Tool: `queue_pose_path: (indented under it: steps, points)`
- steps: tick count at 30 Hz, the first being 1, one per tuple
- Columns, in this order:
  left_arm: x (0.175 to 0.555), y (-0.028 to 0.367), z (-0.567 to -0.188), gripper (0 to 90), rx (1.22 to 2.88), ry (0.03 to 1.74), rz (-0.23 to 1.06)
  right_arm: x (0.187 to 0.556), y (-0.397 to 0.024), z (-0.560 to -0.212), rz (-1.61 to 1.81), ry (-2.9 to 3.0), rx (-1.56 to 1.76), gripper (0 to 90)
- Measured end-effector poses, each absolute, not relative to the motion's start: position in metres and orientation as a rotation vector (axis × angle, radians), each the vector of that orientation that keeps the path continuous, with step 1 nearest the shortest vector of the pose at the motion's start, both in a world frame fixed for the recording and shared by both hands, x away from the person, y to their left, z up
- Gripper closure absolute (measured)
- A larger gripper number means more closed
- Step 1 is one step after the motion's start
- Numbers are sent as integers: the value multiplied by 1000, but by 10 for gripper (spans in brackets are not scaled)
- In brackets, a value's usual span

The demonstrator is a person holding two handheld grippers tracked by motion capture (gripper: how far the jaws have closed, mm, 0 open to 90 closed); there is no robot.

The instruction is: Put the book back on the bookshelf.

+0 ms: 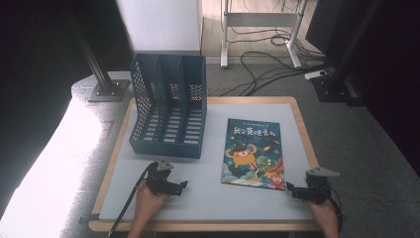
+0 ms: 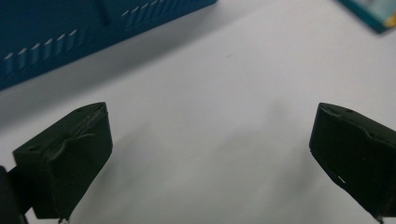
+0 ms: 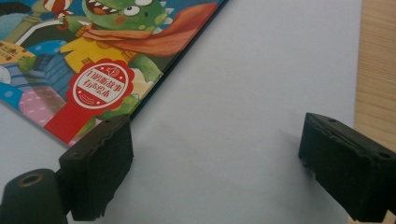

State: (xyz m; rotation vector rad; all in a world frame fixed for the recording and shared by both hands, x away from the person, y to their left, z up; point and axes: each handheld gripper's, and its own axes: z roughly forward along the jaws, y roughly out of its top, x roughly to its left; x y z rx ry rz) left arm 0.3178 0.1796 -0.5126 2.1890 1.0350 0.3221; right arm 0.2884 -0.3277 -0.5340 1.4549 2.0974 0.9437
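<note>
A colourful picture book [image 1: 254,153] lies flat on the grey mat [image 1: 208,198], right of centre. A dark blue file rack [image 1: 168,104] with three slots stands at the back left. My left gripper [image 1: 182,187] rests low on the mat in front of the rack, open, nothing between its jaws [image 2: 210,154]. My right gripper [image 1: 290,190] is open just off the book's near right corner; in the right gripper view its left fingertip [image 3: 100,163] sits at the book's corner [image 3: 93,93], the gap [image 3: 215,163] over bare mat.
The mat lies on a wooden table whose edge [image 1: 309,144] shows at the right and front. Beyond the table are a white panel [image 1: 161,25], a metal stand base [image 1: 106,89] and cables on the floor [image 1: 267,69]. A bright glare covers the left floor.
</note>
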Motion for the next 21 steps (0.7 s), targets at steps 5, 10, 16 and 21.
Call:
queue_pose_path:
  steps: [5,10,16,21]
  points:
    - [315,160,-501,0,2205,944,299,289,-327,-532,945,2118,1457,68]
    - [317,140,-495,0,2212,874,285,288,-326,-528,962,2118,1432,61]
    - [324,115,-489,0,2237,808,271,291,-324,-521,993,2111,1405,55]
    - [333,91,-483,0,2274,749,246,295,-322,-516,1004,2118,1384,50]
